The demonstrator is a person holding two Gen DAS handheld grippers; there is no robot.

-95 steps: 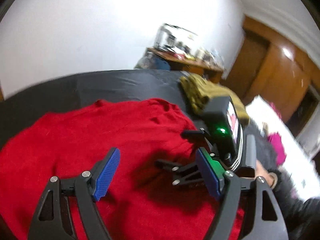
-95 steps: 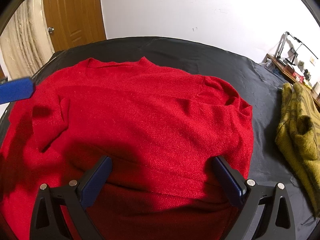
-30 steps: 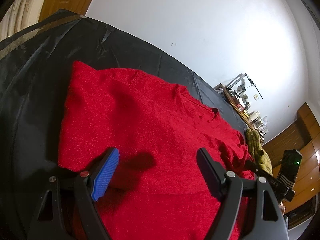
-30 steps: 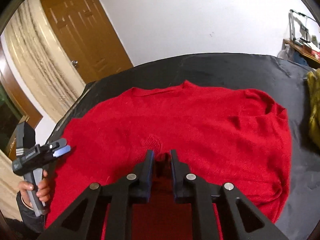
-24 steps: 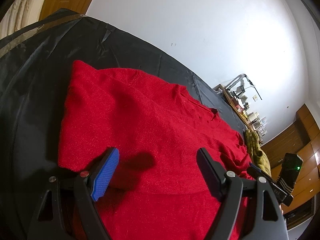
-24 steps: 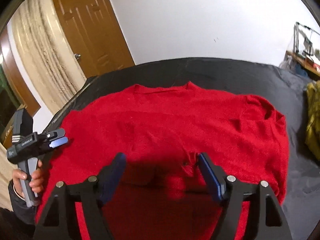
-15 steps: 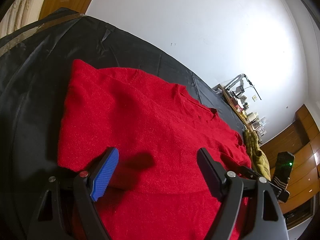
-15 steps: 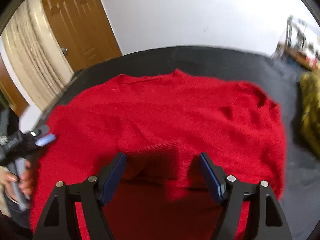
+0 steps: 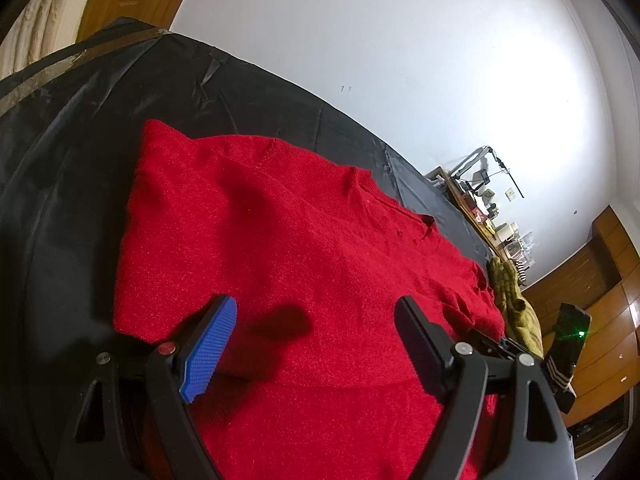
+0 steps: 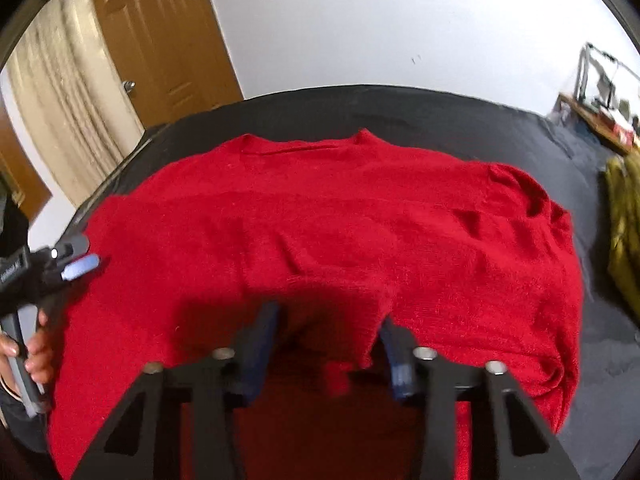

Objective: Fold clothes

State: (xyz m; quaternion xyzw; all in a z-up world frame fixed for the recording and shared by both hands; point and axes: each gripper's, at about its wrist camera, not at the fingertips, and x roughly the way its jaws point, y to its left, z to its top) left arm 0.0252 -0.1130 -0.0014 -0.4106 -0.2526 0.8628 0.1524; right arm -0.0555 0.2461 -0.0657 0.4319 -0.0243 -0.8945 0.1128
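A red sweater [image 9: 320, 248] [image 10: 360, 220] lies spread on the black table cover [image 9: 80, 140], neckline towards the far wall. In the left wrist view my left gripper [image 9: 316, 308] hovers open over the sweater's near left part, with nothing pinched between its blue pads. The right wrist view shows it at the left edge [image 10: 76, 264], held by a hand. My right gripper [image 10: 328, 320] sits low over the near middle of the sweater, and its jaws are closing with a raised fold of red cloth between them. The right gripper [image 9: 496, 345] also shows at the left wrist view's right edge.
An olive-yellow garment [image 10: 624, 232] [image 9: 516, 312] lies on the cover to the right of the sweater. A wooden door [image 10: 160, 32] and a pale curtain [image 10: 68, 92] stand at the back left. A cluttered desk [image 9: 480, 208] stands by the far wall.
The right gripper let go of a pinch of sweater, opened wide, sank a little and has narrowed again around a fold. The left gripper has stayed put, open.
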